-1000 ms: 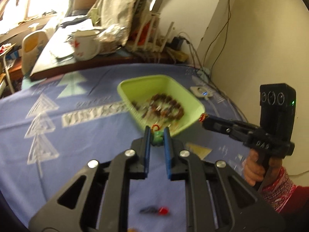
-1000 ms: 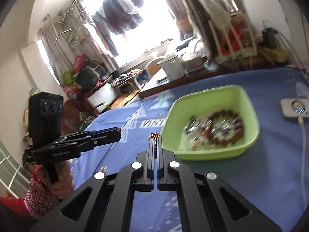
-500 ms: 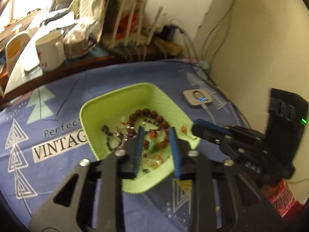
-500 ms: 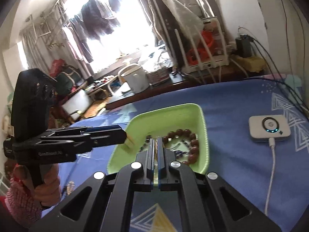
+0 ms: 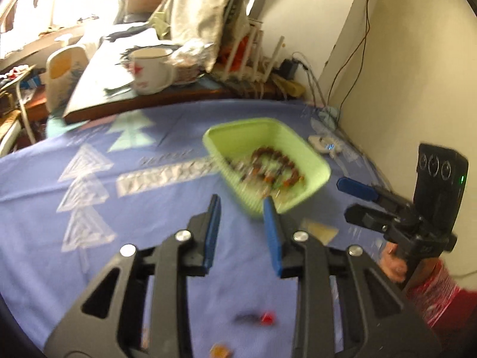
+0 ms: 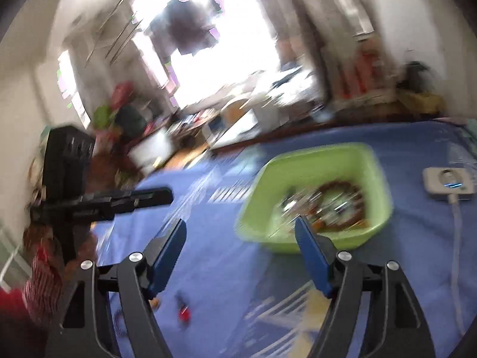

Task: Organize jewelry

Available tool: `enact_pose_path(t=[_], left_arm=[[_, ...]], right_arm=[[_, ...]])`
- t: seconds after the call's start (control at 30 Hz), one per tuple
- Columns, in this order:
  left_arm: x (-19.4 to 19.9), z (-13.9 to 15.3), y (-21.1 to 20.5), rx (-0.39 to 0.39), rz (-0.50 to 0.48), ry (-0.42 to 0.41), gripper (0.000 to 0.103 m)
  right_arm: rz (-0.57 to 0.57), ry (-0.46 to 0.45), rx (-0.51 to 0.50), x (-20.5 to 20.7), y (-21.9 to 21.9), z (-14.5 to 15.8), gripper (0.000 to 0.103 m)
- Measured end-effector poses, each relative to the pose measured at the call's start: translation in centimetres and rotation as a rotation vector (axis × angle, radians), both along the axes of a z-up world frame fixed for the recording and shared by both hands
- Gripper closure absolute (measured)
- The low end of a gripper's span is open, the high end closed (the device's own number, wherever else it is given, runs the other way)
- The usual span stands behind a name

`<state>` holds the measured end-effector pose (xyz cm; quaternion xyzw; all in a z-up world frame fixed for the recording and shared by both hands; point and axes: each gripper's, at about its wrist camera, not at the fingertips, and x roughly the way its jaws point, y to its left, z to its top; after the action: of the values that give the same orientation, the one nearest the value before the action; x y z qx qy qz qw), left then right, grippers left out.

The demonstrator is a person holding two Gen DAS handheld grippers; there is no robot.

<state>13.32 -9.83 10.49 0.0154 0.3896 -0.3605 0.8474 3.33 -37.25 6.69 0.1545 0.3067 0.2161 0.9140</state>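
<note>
A lime green tray on the blue cloth holds a brown bead bracelet and several small jewelry pieces. My left gripper is open and empty, just short of the tray's near edge. My right gripper is open and empty, in front of the tray; it also shows at the right of the left wrist view. A small red and dark piece and an orange piece lie on the cloth near me. Both views are motion-blurred.
A white device with a lit blue light and cable lies right of the tray by the wall. A white mug, a jug and clutter stand on a wooden desk behind the cloth.
Both grippers opened and let their pieces go over the tray, then pulled back from it. The left gripper's green piece and the right gripper's orange piece are no longer held.
</note>
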Motion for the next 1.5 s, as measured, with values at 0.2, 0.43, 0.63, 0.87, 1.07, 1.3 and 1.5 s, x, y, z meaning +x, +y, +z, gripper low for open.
enact_pose_path(t=[0.2, 0.43, 0.63, 0.87, 1.07, 1.3, 1.5], left_arm=[[-6.0, -4.7, 4.1, 0.085, 0.006, 0.01, 0.075], [-9.6, -8.3, 4.3, 0.165, -0.028, -0.005, 0.075], [-9.3, -10.1, 2.8, 0.249, -0.046, -0.007, 0.078], [-7.9, -8.6, 1.6, 0.201, -0.081, 0.002, 0.086], [-5.1, -4.5, -1.7, 0.115, -0.118, -0.054, 0.086], [2.0, -1.3, -8.9, 0.077, -0.124, -0.052, 0.086], [8.9, -1.9, -12.8, 0.093, 0.047, -0.016, 0.06]], right_arm=[[0.173, 0.118, -0.17, -0.8, 7.1, -3.8, 0.085], [0.252, 0.185, -0.24, -1.0, 10.6, -6.4, 0.103], [0.241, 0.155, -0.345, -1.3, 12.0, -6.7, 0.103], [0.189, 0.122, -0.301, -1.1, 9.8, -5.9, 0.103], [0.052, 0.061, -0.229, 0.4, 5.0, -2.8, 0.103], [-0.129, 0.075, -0.111, 4.9, -1.6, -0.7, 0.103], [-0.309, 0.066, -0.118, 10.7, -4.4, -1.0, 0.103]])
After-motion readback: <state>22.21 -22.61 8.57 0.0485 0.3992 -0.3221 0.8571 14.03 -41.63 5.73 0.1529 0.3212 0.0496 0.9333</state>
